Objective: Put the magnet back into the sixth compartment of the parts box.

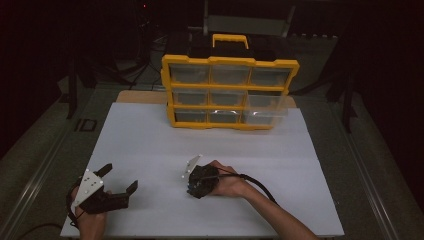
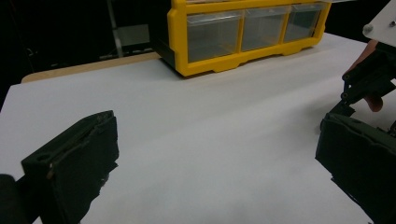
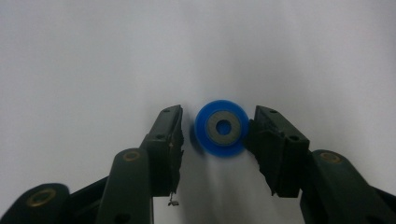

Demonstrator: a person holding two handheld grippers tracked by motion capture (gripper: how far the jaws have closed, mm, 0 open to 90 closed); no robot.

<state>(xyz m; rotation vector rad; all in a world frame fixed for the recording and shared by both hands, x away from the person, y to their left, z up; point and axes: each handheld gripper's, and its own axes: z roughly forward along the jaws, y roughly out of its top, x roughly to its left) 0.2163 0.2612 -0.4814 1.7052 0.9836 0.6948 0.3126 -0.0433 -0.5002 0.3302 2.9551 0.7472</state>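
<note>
My right gripper (image 3: 219, 128) has its jaws apart, straddling the blue wheel (image 3: 221, 128) on the counter (image 3: 93, 56); not yet clamped. Left gripper (image 2: 210, 154) idles wide apart. The lift is left.

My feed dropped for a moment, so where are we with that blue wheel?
Done: nothing visible; the yellow drawer organizer has every drawer shut. In hand: the right gripper points down with the blue wheel between its jaws; one pad looks to touch it, a gap shows at the other. Left: close, lift. The left gripper sits open.
</note>
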